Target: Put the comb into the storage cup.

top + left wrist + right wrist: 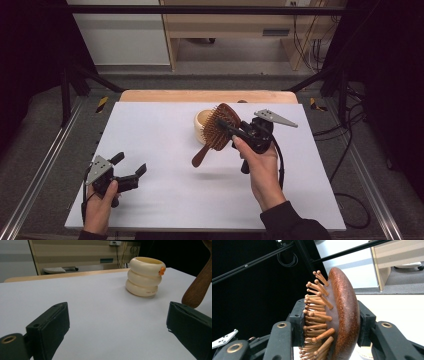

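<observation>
A: Status on the right?

B: My right gripper (pixel 234 134) is clamped on the wooden hairbrush (pixel 218 131), one jaw on the bristle side, one on the back. Brush is up off the white table (pixel 165 150), handle hanging down toward me, head in front of the cream ringed cup (pixel 145 276).

A: Left?

B: Left gripper (pixel 131 169) is low at the near left corner, jaws wide apart, nothing between them. Well clear of the brush.
</observation>
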The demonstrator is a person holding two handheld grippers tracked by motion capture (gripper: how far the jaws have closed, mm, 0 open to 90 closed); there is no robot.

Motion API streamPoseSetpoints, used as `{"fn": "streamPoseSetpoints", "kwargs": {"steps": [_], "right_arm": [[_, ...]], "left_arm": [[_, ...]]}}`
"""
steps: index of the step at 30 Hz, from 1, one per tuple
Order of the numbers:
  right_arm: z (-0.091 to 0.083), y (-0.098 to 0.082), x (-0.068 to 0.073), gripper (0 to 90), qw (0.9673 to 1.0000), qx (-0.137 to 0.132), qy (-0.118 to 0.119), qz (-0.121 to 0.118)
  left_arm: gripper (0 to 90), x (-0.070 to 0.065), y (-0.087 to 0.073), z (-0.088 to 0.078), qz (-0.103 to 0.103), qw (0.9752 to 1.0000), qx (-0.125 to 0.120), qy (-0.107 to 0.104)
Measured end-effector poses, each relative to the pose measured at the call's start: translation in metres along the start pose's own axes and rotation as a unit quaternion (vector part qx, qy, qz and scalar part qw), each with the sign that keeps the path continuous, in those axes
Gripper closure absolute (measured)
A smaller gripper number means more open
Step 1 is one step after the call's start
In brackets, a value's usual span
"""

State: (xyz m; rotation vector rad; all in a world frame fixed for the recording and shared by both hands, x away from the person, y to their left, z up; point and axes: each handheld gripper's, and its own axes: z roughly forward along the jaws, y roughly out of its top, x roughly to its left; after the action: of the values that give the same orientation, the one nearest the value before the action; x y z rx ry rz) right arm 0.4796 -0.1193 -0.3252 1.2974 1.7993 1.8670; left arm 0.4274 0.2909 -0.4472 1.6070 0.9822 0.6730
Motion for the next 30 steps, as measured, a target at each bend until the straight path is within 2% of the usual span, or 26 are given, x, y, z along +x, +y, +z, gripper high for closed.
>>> {"fn": "streamPoseSetpoints", "kwargs": {"steps": [3,6,14,23,30], "right_arm": [[0.002,0.000,-0.003,52.7,1.0000,0.001,-0.005,0.004],[0.003,0.000,-0.004,52.7,0.9999,0.003,-0.002,0.010],[0.005,0.009,-0.004,52.7,1.0000,0.002,0.000,0.009],[0.004,0.025,0.005,52.7,0.9999,-0.010,0.007,0.007],[0.010,0.037,0.009,52.7,0.9998,-0.018,0.009,0.003]], "left_arm": [[4.5,-0.002,0.000,0.000,0.009,1.0000,0.001,-0.001],[4.3,-0.002,0.000,0.003,0.009,0.9999,0.003,-0.007],[4.3,-0.002,-0.002,0.005,0.008,0.9999,0.010,-0.005],[4.3,0.000,-0.002,0.003,0.006,1.0000,0.007,0.000],[4.3,0.001,-0.003,0.003,0.005,1.0000,0.007,0.002]]}}
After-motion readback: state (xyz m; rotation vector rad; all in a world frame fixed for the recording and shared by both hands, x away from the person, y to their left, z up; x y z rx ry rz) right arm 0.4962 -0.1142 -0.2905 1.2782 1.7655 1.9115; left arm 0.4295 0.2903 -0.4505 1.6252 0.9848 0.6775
